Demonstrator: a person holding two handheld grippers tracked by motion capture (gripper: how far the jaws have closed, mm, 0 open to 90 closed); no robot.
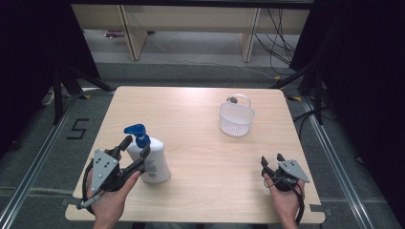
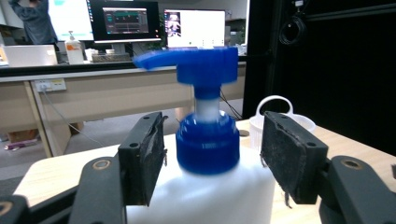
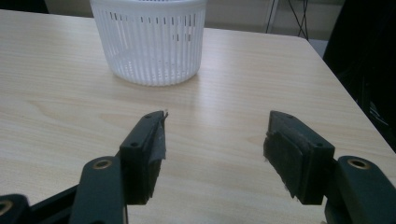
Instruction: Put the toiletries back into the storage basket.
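Jaws of the left gripper (image 2: 212, 158) stand apart on either side of the blue collar of a pump bottle (image 2: 208, 140), and a gap shows between each black pad and the plastic, so nothing is gripped at this moment. The pads sit level with the collar rather than the wide white body below, probably because the neck is the one part narrow enough to fit between them. In the high view the same gripper (image 1: 135, 149) comes at the bottle (image 1: 154, 161) from the person's side, the blue spout pointing away to the gripper's left and clear of both jaws. The bottle stands upright on the table (image 1: 200, 157), right in front of this tool, near the table's left front corner.

Beyond the bottle and off to the tool's right, well apart, a white slotted basket (image 1: 236, 119) with a loop handle sits on the far right part of the tabletop; it looks empty and is likely where the bottle is meant to go.

The right gripper (image 1: 273, 160) rests low near the front right edge, held back in the person's hand, seemingly waiting. In its own view its jaws (image 3: 212, 154) are spread wide with bare wood between them, and the basket (image 3: 148, 44) lies straight ahead of them.
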